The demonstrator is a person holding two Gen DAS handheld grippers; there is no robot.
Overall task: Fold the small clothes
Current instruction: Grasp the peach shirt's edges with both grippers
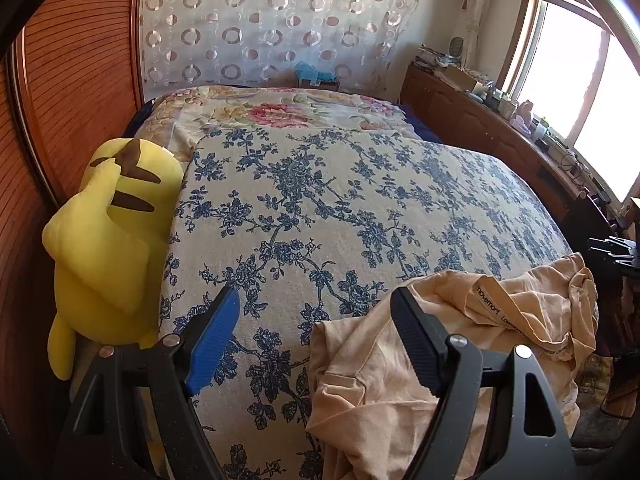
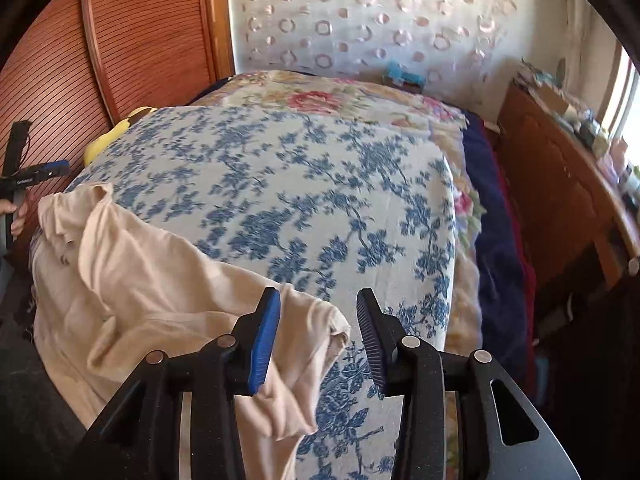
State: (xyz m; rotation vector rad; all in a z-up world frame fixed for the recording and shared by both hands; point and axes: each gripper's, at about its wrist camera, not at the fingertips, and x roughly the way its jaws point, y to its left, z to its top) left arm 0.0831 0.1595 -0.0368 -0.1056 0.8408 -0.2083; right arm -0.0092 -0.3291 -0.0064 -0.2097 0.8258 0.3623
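A bed (image 1: 360, 208) with a blue-flowered cover fills the room, and a quilt (image 1: 280, 112) with pink roses lies at its far end. Behind it hangs a white curtain (image 1: 260, 24) with ring patterns. A ribbed wooden wardrobe (image 1: 80, 80) stands on the left. On the right, a cluttered wooden cabinet (image 1: 472, 120) stands under a bright window (image 1: 580, 80).

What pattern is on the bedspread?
Blue flowers and vines on a cream bedspread, clearest in the left wrist view.

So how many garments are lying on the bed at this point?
1: a crumpled beige top at the near edge of the blue floral bedspread, partly in front of both open grippers. Others may lie out of view.
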